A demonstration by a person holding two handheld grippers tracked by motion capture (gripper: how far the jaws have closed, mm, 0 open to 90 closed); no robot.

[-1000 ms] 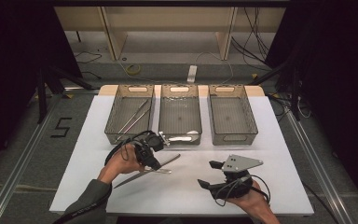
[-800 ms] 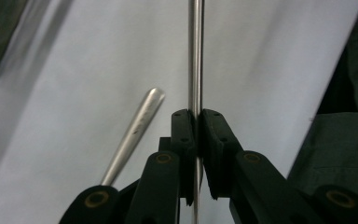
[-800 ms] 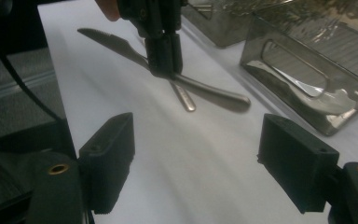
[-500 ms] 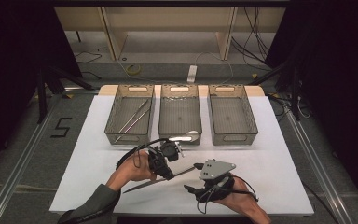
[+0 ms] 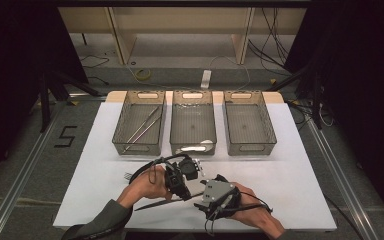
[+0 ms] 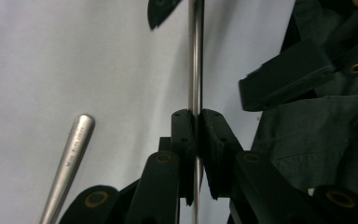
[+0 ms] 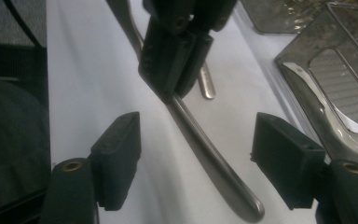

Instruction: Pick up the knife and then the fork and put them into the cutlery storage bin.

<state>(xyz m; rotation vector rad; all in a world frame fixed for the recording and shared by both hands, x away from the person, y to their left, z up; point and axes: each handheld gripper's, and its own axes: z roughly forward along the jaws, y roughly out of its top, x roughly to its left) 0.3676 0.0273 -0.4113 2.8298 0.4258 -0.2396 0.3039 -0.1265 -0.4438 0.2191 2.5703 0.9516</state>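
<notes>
A long metal utensil (image 5: 155,204) lies slanted across the white table near the front edge. My left gripper (image 5: 181,189) is shut on its thin shaft (image 6: 196,70); the pads pinch it from both sides (image 6: 196,116). My right gripper (image 5: 201,196) faces it from the right. In the right gripper view its jaws (image 7: 200,154) stand open on either side of the utensil's rounded handle (image 7: 214,163) without touching it, and they have just been closing. The left gripper's jaws (image 7: 177,51) grip the shaft just beyond.
Three mesh trays stand in a row behind: the left tray (image 5: 122,137) holds long metal tools, the middle tray (image 5: 175,135) a shiny piece at its front, then the right tray (image 5: 267,135). A second metal handle (image 6: 70,158) lies beside the held utensil.
The two hands have come together at the table's front middle: the left gripper moved right with the utensil, the right gripper moved left and lower until its jaws straddle the handle.
</notes>
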